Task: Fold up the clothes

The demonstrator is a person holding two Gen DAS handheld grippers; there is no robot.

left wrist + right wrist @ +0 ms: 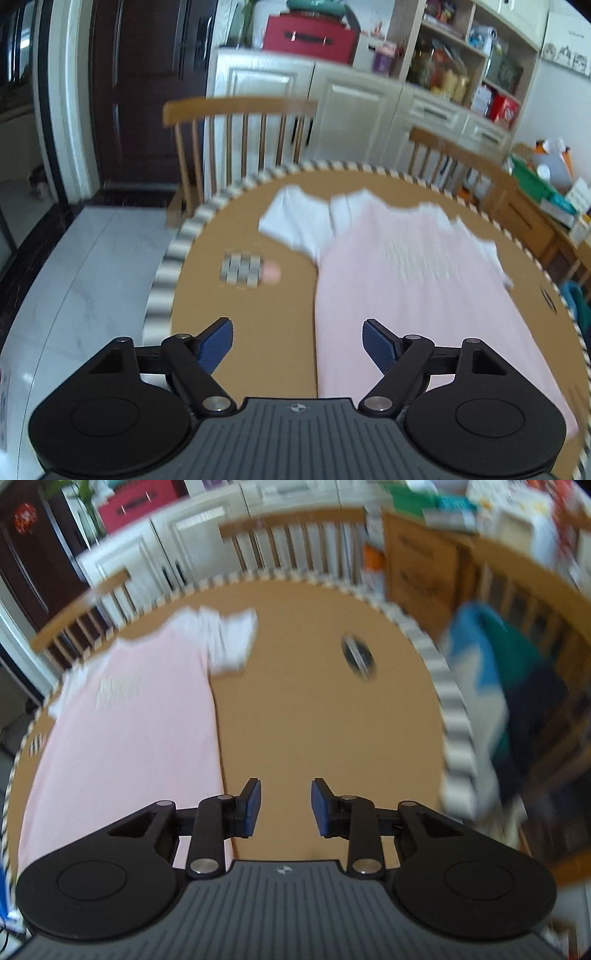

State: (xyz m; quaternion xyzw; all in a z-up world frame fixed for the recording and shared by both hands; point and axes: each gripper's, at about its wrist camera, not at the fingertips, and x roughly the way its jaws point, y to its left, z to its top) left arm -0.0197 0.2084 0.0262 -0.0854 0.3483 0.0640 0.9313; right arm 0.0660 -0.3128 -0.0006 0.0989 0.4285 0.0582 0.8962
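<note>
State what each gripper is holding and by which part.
Nothing is held. The left gripper and the right gripper both hang open above the table, with the pink garment lying flat, ungripped.

A pink garment with white sleeves lies flat on the brown round table. Its long sides look folded straight, and one white sleeve is spread out beside its top.
</note>
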